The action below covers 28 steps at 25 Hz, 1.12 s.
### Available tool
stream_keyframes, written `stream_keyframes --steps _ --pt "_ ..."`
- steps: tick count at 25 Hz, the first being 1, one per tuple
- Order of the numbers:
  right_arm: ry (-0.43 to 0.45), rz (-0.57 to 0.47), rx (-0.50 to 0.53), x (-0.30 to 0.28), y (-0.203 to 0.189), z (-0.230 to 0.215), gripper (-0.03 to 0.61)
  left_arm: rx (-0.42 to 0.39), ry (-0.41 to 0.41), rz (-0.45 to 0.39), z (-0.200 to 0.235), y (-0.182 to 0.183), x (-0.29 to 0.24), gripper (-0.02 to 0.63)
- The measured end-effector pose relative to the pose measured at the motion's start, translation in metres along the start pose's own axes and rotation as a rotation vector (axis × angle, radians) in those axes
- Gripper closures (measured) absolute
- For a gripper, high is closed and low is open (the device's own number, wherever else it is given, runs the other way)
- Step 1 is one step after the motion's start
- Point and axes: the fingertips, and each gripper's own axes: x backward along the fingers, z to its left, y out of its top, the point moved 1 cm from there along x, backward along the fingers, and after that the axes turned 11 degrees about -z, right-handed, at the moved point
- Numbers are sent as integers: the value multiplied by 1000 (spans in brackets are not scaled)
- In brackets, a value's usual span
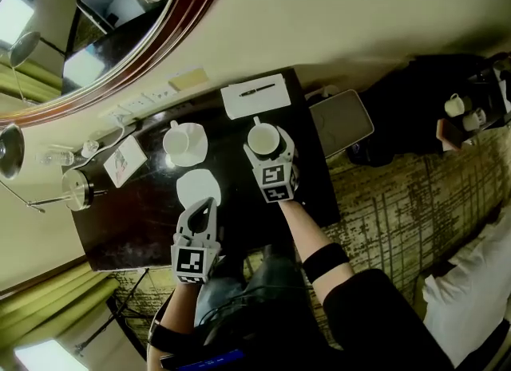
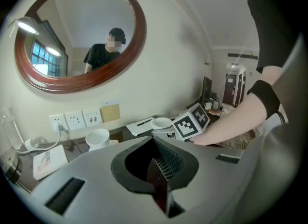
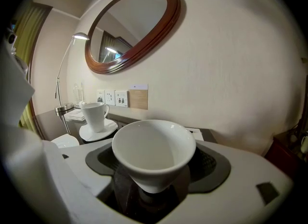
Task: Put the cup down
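Observation:
A white cup [image 1: 263, 139] [image 3: 154, 153] sits upright between the jaws of my right gripper [image 1: 268, 152] [image 3: 155, 182], which is shut on its lower body. It is over the dark table [image 1: 152, 230], just in front of a notepad [image 1: 255, 95]. Whether its base touches the table cannot be told. An empty white saucer [image 1: 197, 187] [image 3: 64, 141] lies to its left. My left gripper [image 1: 200, 211] [image 2: 161, 172] is shut and holds nothing, just behind that saucer. From the left gripper view the held cup [image 2: 162, 122] shows beside the right gripper's marker cube [image 2: 191, 122].
A second cup on its saucer [image 1: 184, 143] [image 3: 95, 117] [image 2: 97, 138] stands near the wall. A lamp base [image 1: 77, 189], a booklet [image 1: 124, 160] and wall sockets [image 1: 132, 106] are at the left. A grey tablet [image 1: 341, 122] lies at the table's right end.

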Motion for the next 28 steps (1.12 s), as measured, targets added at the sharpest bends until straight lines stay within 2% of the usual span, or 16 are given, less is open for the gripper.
stream_keyframes --steps 8,18,23,26,28 --pt "-6 4 -10 -4 -11 -5 155 -4 28 19 -1 -4 -9 624" --pt "-30 34 0 1 -18 -5 109 -7 41 3 5 2 -1 624" --pt "-73 81 16 21 -13 -6 103 -55 16 -17 12 -2 14 624" --pt "-96 90 20 41 1 -3 103 -34 20 -17 14 -3 28 624" --pt "-81 78 34 54 18 5 106 5 37 -19 15 1 38 624"
